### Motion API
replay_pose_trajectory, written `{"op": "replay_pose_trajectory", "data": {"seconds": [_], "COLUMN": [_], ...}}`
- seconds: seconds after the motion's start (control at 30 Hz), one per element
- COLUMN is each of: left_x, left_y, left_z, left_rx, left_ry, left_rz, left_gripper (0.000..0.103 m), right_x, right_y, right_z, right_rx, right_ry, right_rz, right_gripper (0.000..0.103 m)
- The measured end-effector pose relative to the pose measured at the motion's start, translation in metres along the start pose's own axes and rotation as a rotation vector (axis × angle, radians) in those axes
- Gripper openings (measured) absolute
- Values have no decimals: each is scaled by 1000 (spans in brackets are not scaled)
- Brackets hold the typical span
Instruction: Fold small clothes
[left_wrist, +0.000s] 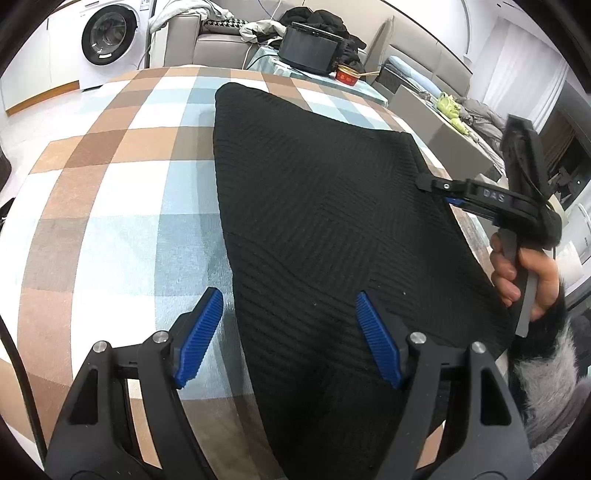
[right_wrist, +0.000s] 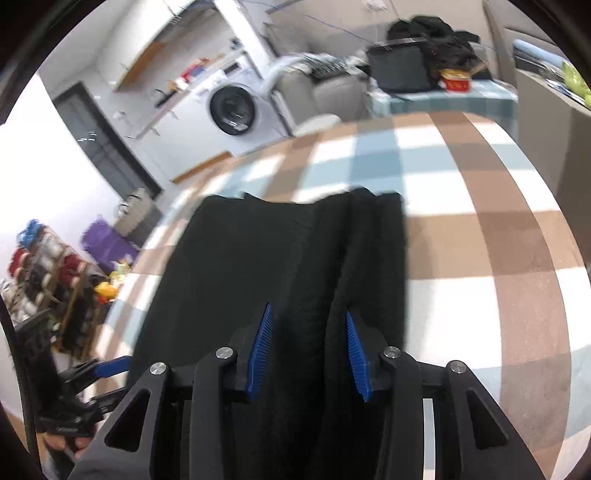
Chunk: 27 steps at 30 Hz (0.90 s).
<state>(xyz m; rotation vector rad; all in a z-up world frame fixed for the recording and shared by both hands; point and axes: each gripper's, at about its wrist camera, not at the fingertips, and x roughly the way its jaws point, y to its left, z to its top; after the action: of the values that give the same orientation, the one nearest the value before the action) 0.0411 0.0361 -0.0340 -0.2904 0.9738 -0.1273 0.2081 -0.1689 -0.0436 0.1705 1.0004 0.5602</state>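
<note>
A black ribbed knit (left_wrist: 314, 221) is spread flat on the checked table (left_wrist: 110, 229), which is patterned in brown, white and pale blue; in the right wrist view the knit (right_wrist: 258, 258) is seen with a raised fold running along its length. The left tongs (left_wrist: 290, 338) are held wide open above the knit's near left edge, one blue pad over the table and the other over the knit, with nothing gripped. The right tongs (right_wrist: 308, 354) are parted partway and grip nothing, their pads standing either side of the raised fold without visibly pressing it. In the left wrist view the right tongs (left_wrist: 439, 192) are seen at the knit's right edge, held by a hand (left_wrist: 524, 280) in a furry cuff. Beyond the knit, past the far table edge, a washer (left_wrist: 107, 37) is seen.
</note>
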Motion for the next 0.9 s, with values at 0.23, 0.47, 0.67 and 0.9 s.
{"op": "replay_pose_trajectory", "data": {"seconds": [0.23, 0.47, 0.67, 0.9], "left_x": [6, 12, 13, 8], "left_y": [-1, -1, 0, -12], "left_z": [8, 11, 6, -6], "left_rx": [-17, -25, -37, 8], "left_ry": [-10, -6, 6, 29], "left_rz": [0, -6, -13, -50], "left_gripper": [72, 72, 72, 72], "right_x": [-7, -3, -30, -63], "right_y": [6, -3, -13, -5], "right_z": [8, 5, -9, -76], "right_rx": [-43, -48, 12, 73], "right_ry": [-79, -49, -41, 65], "right_rz": [17, -100, -66, 19], "right_gripper": [8, 10, 45, 47]}}
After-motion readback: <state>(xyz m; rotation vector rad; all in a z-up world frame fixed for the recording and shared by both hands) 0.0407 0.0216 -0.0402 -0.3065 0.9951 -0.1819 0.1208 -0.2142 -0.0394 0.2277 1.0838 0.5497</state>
